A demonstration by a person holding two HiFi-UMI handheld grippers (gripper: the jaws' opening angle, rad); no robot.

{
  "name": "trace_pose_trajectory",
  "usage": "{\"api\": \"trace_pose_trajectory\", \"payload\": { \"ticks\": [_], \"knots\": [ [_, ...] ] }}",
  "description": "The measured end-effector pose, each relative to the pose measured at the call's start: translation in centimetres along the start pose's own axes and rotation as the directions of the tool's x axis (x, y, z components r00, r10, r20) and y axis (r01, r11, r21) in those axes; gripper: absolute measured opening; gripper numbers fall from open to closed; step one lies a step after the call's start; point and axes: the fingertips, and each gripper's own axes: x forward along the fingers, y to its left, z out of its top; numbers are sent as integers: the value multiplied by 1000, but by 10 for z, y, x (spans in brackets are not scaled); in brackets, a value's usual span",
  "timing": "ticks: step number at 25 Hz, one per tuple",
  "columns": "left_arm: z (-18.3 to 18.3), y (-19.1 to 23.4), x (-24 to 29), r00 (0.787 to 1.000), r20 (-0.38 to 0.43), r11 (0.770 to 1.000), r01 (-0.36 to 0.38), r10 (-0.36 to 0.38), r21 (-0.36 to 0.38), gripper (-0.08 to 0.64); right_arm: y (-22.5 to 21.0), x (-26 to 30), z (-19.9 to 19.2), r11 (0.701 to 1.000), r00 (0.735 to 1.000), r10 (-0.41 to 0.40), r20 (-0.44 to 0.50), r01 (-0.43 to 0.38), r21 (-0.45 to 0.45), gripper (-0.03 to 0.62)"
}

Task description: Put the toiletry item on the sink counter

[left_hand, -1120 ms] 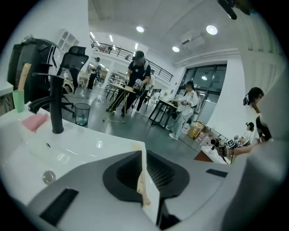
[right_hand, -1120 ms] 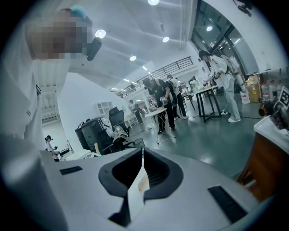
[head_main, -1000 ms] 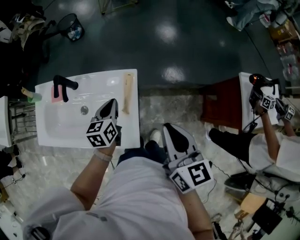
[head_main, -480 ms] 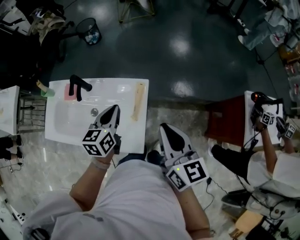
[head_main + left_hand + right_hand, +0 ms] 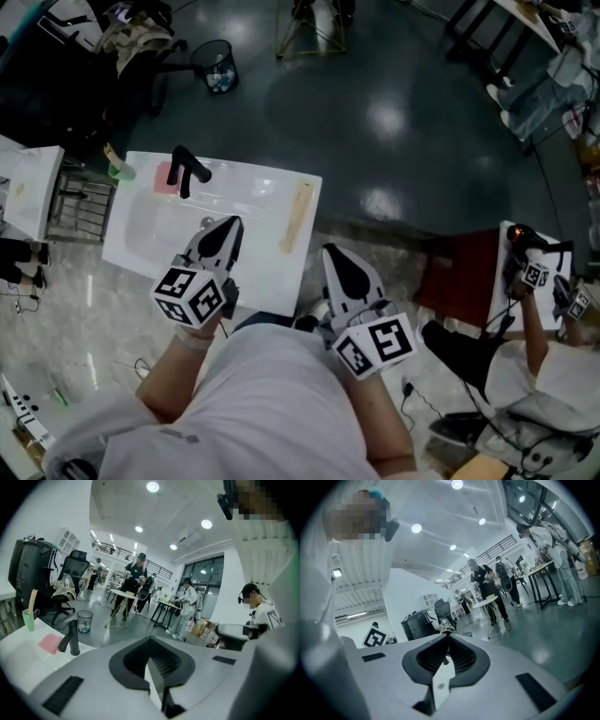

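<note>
The white sink counter [image 5: 141,253] stands in front of me, with a black faucet [image 5: 187,169] at its back edge. A pink pad [image 5: 172,175] lies beside the faucet, and a green cup [image 5: 119,170] with a stick in it stands at the back left corner. A long beige toiletry item [image 5: 296,217] lies on the counter's right rim. My left gripper [image 5: 228,225] hovers over the basin's front right, shut and empty. My right gripper [image 5: 330,251] hangs off the counter's front right corner, also shut with nothing in it. The left gripper view shows the faucet [image 5: 71,637], pink pad [image 5: 49,642] and cup [image 5: 29,619].
A second white counter [image 5: 28,192] stands at the far left. Behind the sink are a mesh bin [image 5: 217,64], a black chair [image 5: 141,37] and stool legs [image 5: 314,23]. At the right stands a red cabinet [image 5: 459,272], where another person [image 5: 534,356] works with grippers.
The head view has swung, so the sink now sits further right and lower in it. Both grippers stay shut and keep their places in front of my body.
</note>
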Motion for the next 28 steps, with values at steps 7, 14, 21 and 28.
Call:
{"api": "trace_pose_trajectory", "payload": {
  "ticks": [7,14,21,28],
  "knots": [
    [31,-8,-26,997,72,1000,-1,-1,24,17,21,17,19,995,995,96,19,-95,-37,28],
    [72,-19,-53,988,156,999,5,-10,32,17,41,26,44,983,984,174,39,-171,-63,28],
    [94,-20,-75,976,219,998,-20,7,54,17,60,34,55,968,972,234,30,-230,-104,28],
    [105,-19,-89,964,265,998,-37,21,59,17,73,36,68,953,959,279,46,-271,-134,28]
  ]
}}
